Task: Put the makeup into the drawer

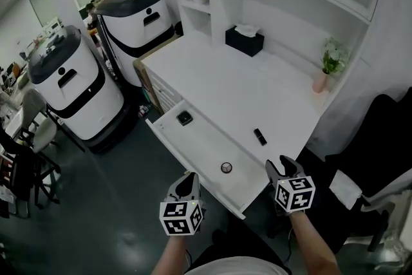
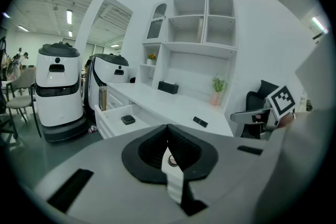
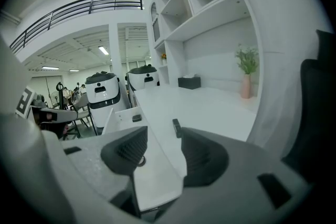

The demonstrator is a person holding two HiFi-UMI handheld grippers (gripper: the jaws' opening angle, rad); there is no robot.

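The white drawer (image 1: 203,142) stands pulled out from the desk (image 1: 238,84). In it lie a black square compact (image 1: 185,118) (image 2: 127,119) (image 3: 136,118) and a small round makeup item (image 1: 226,167) (image 2: 172,161). A black tube (image 1: 260,136) (image 2: 200,122) (image 3: 177,127) lies on the desk near its front edge. My left gripper (image 1: 190,178) (image 2: 168,128) hovers off the drawer's front edge, shut and empty. My right gripper (image 1: 281,166) (image 3: 160,147) is open by the drawer's right corner, short of the tube, holding nothing.
A black tissue box (image 1: 244,40) and a pink vase with a plant (image 1: 320,80) stand at the back of the desk. Two white robots (image 1: 71,84) (image 1: 135,16) stand to the left. A black chair (image 1: 380,158) is at the right.
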